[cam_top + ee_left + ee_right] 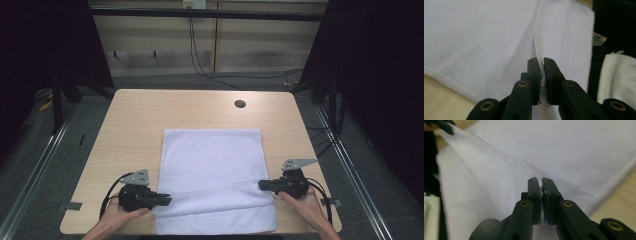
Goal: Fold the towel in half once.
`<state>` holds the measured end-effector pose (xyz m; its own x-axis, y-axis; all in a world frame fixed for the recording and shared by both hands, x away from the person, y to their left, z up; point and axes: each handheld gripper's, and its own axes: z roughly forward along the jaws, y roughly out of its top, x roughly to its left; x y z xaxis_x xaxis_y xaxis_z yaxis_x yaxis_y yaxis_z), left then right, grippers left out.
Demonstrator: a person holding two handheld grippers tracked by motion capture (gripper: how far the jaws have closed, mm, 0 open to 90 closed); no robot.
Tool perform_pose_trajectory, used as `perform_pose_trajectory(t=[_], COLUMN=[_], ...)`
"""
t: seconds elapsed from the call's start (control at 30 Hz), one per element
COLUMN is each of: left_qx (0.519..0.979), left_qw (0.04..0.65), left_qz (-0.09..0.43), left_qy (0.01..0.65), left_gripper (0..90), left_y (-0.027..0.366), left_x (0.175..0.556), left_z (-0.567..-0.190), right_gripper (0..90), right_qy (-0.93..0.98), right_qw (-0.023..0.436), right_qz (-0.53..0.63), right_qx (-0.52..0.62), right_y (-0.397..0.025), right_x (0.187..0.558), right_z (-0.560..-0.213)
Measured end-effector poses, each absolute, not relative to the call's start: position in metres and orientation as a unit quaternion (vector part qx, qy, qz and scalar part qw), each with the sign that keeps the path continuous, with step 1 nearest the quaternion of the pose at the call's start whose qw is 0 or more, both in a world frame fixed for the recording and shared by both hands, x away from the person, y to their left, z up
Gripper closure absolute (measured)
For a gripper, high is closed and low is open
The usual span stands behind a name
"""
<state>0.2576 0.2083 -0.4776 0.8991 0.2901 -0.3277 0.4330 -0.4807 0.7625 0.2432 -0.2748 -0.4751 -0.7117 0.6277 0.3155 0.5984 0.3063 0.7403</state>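
Wooden table [130,130], light top, round grommet hole [240,104] far beyond both grippers near the back edge.

White towel [212,155] lies flat on the table, spread between the two grippers and reaching well ahead of them toward the grommet hole. Its near edge hangs at the table front, behind the jaw tips. A hemmed edge is lifted into a ridge running straight from one gripper to the other; below the ridge a folded band of cloth sits closer to the person.

Left gripper [167,200]: at the towel's left side, jaws pointing inward across the cloth. In the left gripper view [542,75] the jaws are pinched nearly together with the towel's hem [537,47] caught between them; cloth spreads to both sides of the tips.

Right gripper [262,185]: at the towel's right side, jaws pointing inward, facing the left one. In the right gripper view [540,195] the jaws are clamped on the same hem, which runs away from the tips toward the other gripper at upper left.

Each gripper is held by a hand [305,202] from the table's near edge.
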Motion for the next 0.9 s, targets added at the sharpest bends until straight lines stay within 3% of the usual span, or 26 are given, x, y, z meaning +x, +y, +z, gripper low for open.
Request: perform_pose_trajectory(t=[0.17,0.33,0.4,0.6,0.8,0.9], left_qx=[0.862,0.854,0.844,0.842,0.846,0.846], left_qw=[0.466,0.479,0.493,0.467,0.441,0.436], left_qz=[-0.096,-0.106,-0.094,-0.05,-0.02,-0.01], left_qy=[0.176,0.174,0.188,0.266,0.299,0.306], left_gripper=[81.2,65.6,65.4,68.7,67.7,68.6], left_y=[0.214,0.221,0.223,0.213,0.199,0.195], left_x=[0.23,0.22,0.228,0.284,0.337,0.348], left_z=[-0.474,-0.468,-0.464,-0.477,-0.486,-0.492], right_gripper=[85.6,71.4,69.2,68.9,66.5,65.4], right_qy=[0.805,0.812,0.801,0.796,0.815,0.817], right_qw=[0.012,-0.004,0.008,0.039,0.064,0.068], right_qz=[0.49,0.473,0.483,0.478,0.433,0.423], right_qx=[0.334,0.341,0.354,0.368,0.38,0.386], right_y=[-0.282,-0.295,-0.301,-0.297,-0.27,-0.262], right_x=[0.196,0.154,0.155,0.2,0.275,0.294], right_z=[-0.451,-0.463,-0.461,-0.455,-0.465,-0.471])
